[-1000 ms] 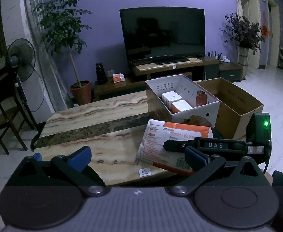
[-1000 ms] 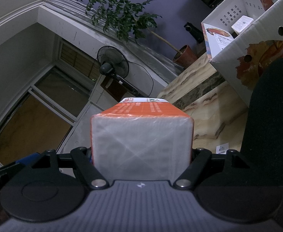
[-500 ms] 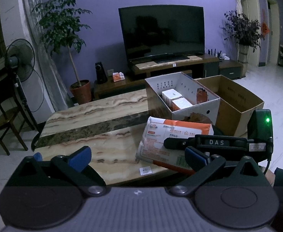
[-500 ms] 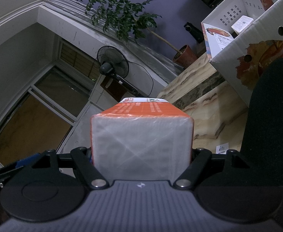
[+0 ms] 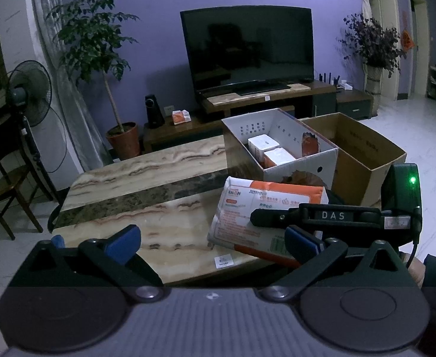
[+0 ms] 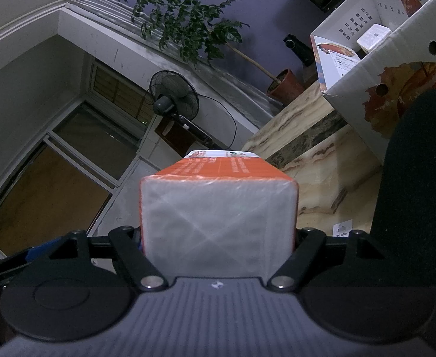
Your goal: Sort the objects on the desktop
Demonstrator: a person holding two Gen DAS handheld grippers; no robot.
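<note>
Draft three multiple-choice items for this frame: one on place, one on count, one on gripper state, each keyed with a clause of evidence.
1. Where is the orange-and-white tissue pack?
A. inside the brown cardboard box
B. between the right gripper's fingers, above the near edge of the table
C. on the TV stand

2. How many white packs lie in the white printed box?
A. none
B. two
C. five

3. What state is the left gripper in?
A. open, nothing between its fingers
B. shut on the pack
C. shut on a cup

Key: 1 B, the right gripper has the pack's sides against both fingers over the marble table; 2 B, two white packs sit side by side; 3 A, its blue pads stand wide apart over bare tabletop.
</note>
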